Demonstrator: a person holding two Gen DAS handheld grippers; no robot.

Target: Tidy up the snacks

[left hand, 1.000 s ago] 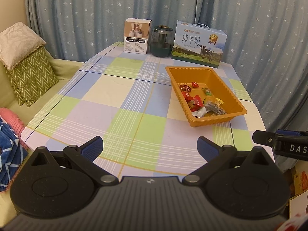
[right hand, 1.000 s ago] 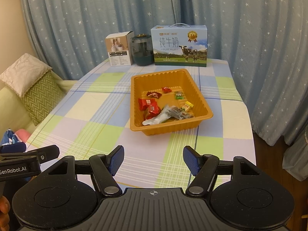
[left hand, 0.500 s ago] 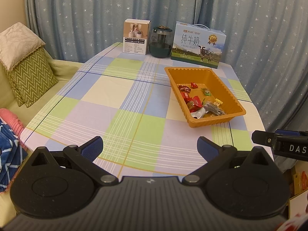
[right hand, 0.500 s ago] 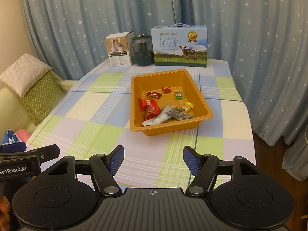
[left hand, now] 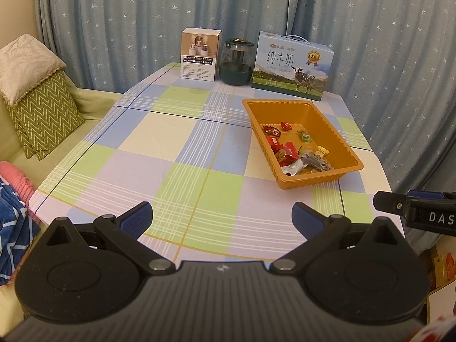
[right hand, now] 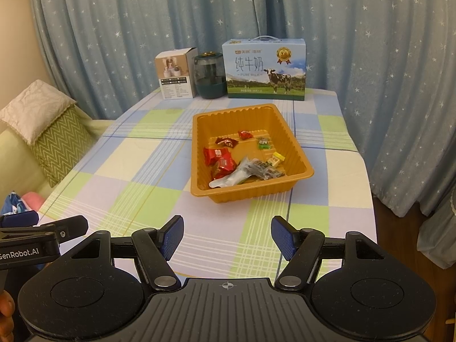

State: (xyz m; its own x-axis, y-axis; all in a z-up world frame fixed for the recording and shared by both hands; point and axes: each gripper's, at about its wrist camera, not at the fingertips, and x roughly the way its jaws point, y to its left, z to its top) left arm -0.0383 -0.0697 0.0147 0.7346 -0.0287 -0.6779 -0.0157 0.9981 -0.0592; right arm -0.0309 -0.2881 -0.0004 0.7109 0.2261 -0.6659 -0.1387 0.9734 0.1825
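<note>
An orange tray (left hand: pixel 350 154) (right hand: pixel 296 148) sits on the checked tablecloth, right of centre. It holds several wrapped snacks: red packets (left hand: pixel 286 149) (right hand: pixel 219 156), a silver pouch (right hand: pixel 236 175), a green candy (right hand: pixel 263 144) and a yellow one (right hand: pixel 275 159). My left gripper (left hand: pixel 222 218) is open and empty over the near table edge, well short of the tray. My right gripper (right hand: pixel 226 235) is open and empty, also at the near edge, facing the tray. Each gripper shows at the edge of the other's view.
At the table's far edge stand a white carton (left hand: pixel 201 54) (right hand: pixel 175 75), a dark green jar (left hand: pixel 236 61) (right hand: pixel 209 75) and a blue milk box (left hand: pixel 293 67) (right hand: pixel 265 68). A sofa with cushions (left hand: pixel 37 105) lies left. Curtains hang behind.
The left view has shifted very slightly back and up; the tray looks a little farther. The right gripper has not moved. Both stay open.
</note>
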